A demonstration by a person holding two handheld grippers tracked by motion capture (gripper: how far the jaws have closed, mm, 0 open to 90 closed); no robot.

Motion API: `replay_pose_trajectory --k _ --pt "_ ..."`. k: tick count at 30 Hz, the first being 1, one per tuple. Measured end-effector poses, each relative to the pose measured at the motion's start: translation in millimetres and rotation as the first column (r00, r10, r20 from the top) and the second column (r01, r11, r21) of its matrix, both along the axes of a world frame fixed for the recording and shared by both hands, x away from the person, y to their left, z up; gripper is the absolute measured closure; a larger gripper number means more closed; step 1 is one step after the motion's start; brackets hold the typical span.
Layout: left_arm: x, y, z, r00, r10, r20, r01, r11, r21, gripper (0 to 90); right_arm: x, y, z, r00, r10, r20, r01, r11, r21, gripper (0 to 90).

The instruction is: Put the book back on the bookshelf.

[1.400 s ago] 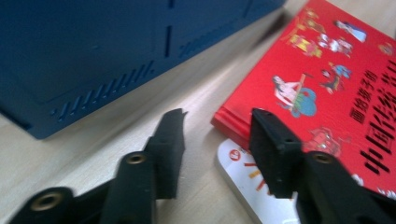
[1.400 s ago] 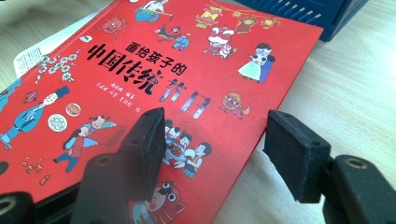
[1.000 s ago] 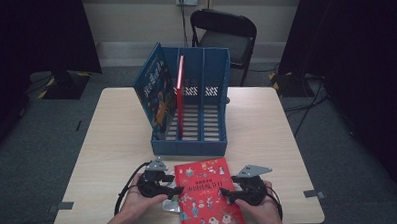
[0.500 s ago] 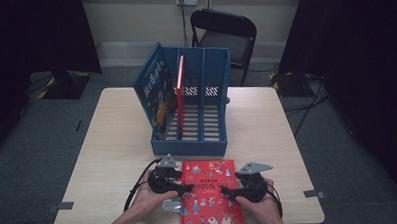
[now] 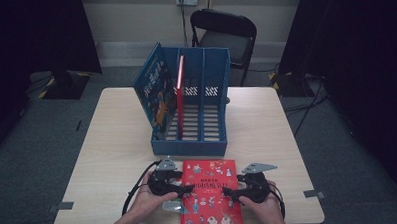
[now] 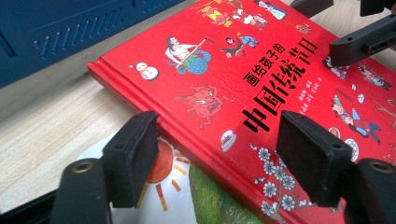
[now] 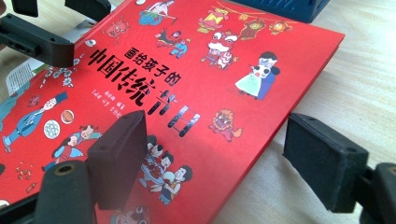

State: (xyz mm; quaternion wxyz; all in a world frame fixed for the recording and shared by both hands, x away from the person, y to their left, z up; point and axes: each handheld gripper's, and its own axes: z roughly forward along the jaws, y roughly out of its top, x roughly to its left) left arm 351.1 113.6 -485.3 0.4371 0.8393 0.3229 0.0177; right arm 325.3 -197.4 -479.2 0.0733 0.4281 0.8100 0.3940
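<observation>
The left gripper has slid further onto the red book, so both it and the right gripper straddle opposite edges, fingers spread, likely readying a lift toward the blue file rack

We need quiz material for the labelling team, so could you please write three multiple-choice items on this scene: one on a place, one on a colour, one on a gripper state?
1. Where does the big red book lie?
A. Inside the file rack
B. On the table, on the person's side of the file rack
C. On the chair

2. What colour is the file rack?
A. Blue
B. Green
C. White

3. How do the jaws of the left gripper stand?
A. Shut on the book
B. Shut on nothing
C. Open, astride the book's edge

Answers: 1 B, the high view shows it flat on the table, at the near edge. 2 A, its walls and dividers are blue. 3 C, the left gripper view shows a wide gap between the pads, one on each side of the spine edge.
</observation>
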Motion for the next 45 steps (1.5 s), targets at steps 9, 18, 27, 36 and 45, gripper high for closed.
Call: replay_pose_trajectory --k 9,18,27,36,45 --pt "1.1 1.6 -0.2 1.0000 -0.001 0.000 0.001 1.0000 -0.002 29.9 2.3 4.7 0.6 0.9999 0.012 -0.004 -0.012 1.000 -0.013 18.6" --pt "3.5 4.2 -0.8 0.9996 -0.005 -0.028 0.004 0.9995 -0.031 28.2 -4.4 5.7 17.3 0.9952 0.002 0.098 -0.003 1.000 0.010 26.1" --pt "5.0 5.1 -1.3 0.9993 -0.009 -0.037 0.007 0.9989 -0.046 28.1 18.9 11.2 17.8 0.9946 0.101 0.022 -0.103 0.991 0.089 25.3" --pt "7.1 7.0 -1.2 0.9982 -0.008 -0.060 0.004 0.9979 -0.065 28.5 29.7 18.3 15.9 0.9864 0.164 -0.012 -0.162 0.984 0.077 23.7" --pt "7.2 6.4 -1.4 0.9975 -0.006 -0.071 0.001 0.9972 -0.075 26.1 19.4 13.2 20.1 0.9808 0.194 0.020 -0.195 0.979 0.056 23.7"
